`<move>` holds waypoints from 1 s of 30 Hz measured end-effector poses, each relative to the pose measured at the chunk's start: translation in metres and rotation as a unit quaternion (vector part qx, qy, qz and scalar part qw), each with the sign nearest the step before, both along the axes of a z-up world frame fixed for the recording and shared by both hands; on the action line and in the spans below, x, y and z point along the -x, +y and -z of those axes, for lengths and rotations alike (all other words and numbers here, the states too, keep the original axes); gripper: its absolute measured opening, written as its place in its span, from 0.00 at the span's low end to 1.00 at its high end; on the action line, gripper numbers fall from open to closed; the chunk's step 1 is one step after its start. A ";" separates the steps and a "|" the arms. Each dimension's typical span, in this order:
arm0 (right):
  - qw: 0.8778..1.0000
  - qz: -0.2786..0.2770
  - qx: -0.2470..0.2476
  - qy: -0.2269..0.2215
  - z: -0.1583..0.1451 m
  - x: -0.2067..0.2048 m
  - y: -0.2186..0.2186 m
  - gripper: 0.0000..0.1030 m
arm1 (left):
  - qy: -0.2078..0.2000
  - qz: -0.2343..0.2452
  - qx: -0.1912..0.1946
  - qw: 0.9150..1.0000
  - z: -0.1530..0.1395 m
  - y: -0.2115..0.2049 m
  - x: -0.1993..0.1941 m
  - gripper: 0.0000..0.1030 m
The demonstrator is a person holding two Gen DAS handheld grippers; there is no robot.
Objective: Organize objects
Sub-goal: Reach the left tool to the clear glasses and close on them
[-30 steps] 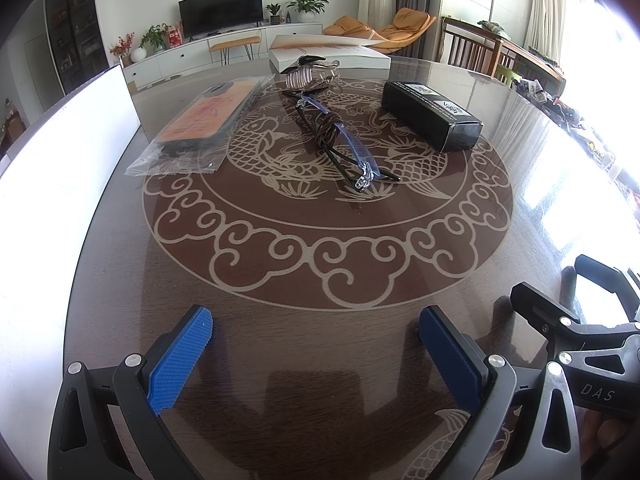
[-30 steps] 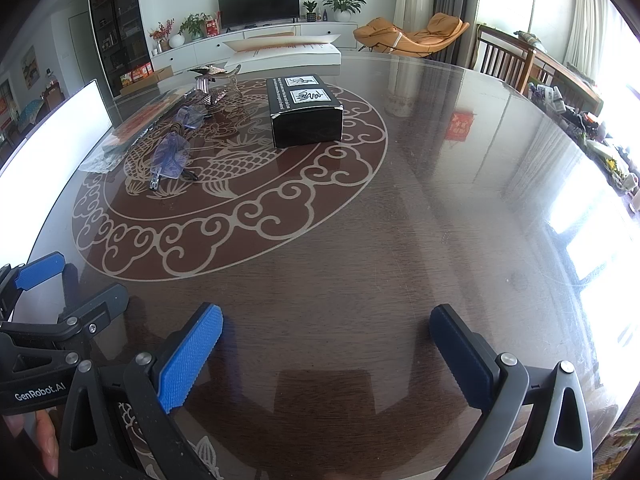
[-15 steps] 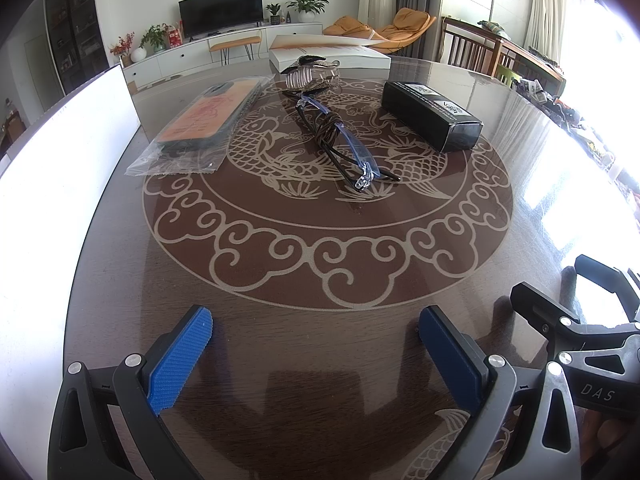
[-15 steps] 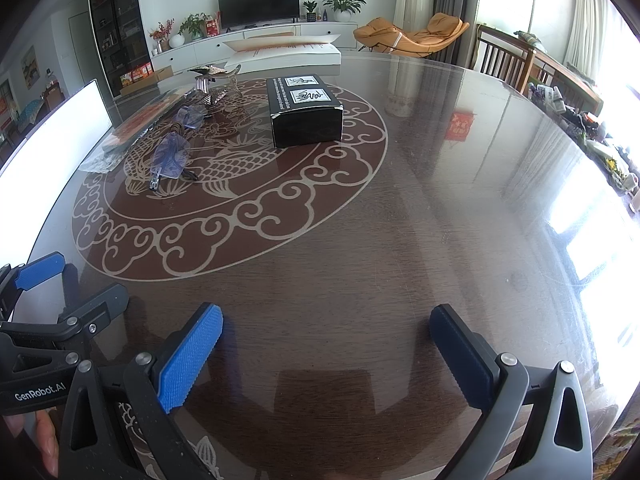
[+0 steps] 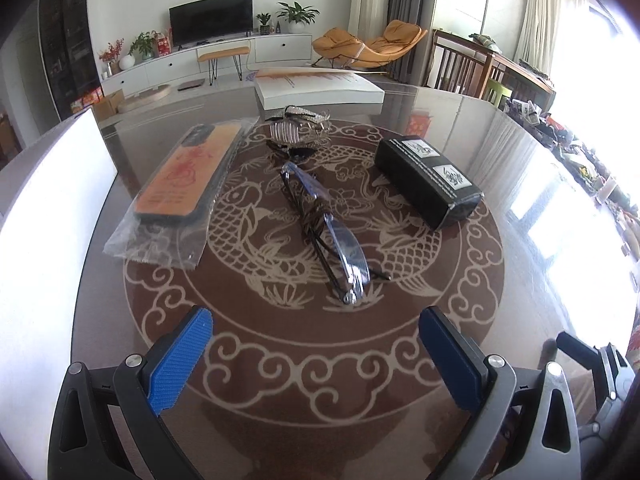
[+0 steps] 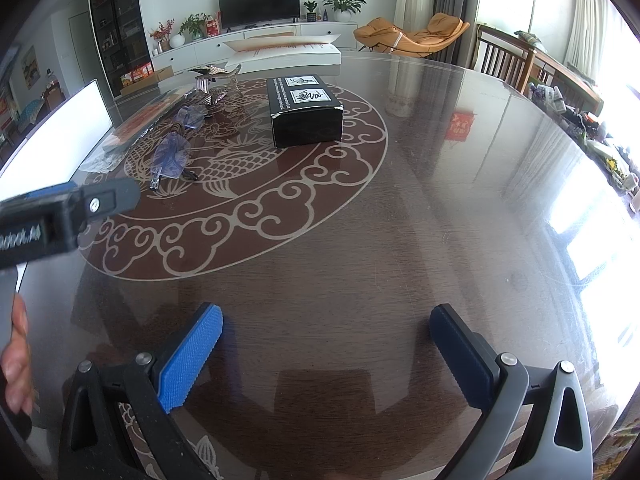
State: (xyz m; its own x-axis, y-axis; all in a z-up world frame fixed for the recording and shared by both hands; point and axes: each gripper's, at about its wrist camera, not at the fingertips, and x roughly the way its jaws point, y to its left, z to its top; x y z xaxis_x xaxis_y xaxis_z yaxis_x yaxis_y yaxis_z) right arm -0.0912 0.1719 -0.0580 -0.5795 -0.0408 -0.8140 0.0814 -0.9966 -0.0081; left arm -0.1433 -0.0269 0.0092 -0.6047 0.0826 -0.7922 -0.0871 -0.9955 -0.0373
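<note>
Both grippers hang empty, jaws spread wide: the left gripper (image 5: pixel 314 344) lines up just near of the glasses (image 5: pixel 326 232) at the table's (image 6: pixel 460 220) centre, likely its first pick; the right gripper (image 6: pixel 326 346) waits nearer, well short of the black box (image 6: pixel 306 110).

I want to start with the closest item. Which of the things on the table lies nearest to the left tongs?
The glasses: their near end lies just ahead of the open left tongs. The bagged orange case and black box lie farther back.
</note>
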 end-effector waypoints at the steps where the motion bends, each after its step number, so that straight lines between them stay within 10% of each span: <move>1: 1.000 0.000 0.000 0.000 0.000 0.000 0.000 1.00 | 0.001 -0.006 0.005 1.000 0.000 0.001 0.015 1.00; 5: 1.000 0.000 0.000 0.000 0.000 0.000 0.000 1.00 | -0.021 -0.027 0.018 0.999 0.013 0.006 0.071 0.93; 10: 1.000 0.000 0.000 0.001 0.000 0.000 -0.001 1.00 | -0.018 -0.029 0.024 0.999 0.023 0.008 0.090 0.36; 13: 1.000 0.000 0.000 0.001 0.000 0.000 0.000 1.00 | -0.015 -0.020 0.030 0.999 0.023 0.005 0.072 0.24; 24: 1.000 0.000 0.000 0.001 0.000 -0.001 -0.001 1.00 | -0.009 -0.029 0.022 0.999 0.024 -0.028 -0.077 0.26; 26: 1.000 0.000 0.000 0.001 0.000 -0.001 -0.001 1.00 | -0.012 -0.021 0.026 0.999 0.025 -0.030 -0.082 0.43; 28: 1.000 0.000 0.000 0.001 0.000 -0.001 -0.001 1.00 | -0.021 -0.020 0.032 0.999 0.029 -0.032 -0.078 0.81; 30: 1.000 0.000 0.000 0.001 0.000 -0.001 -0.001 1.00 | -0.017 -0.024 0.024 0.999 0.031 -0.035 -0.077 0.85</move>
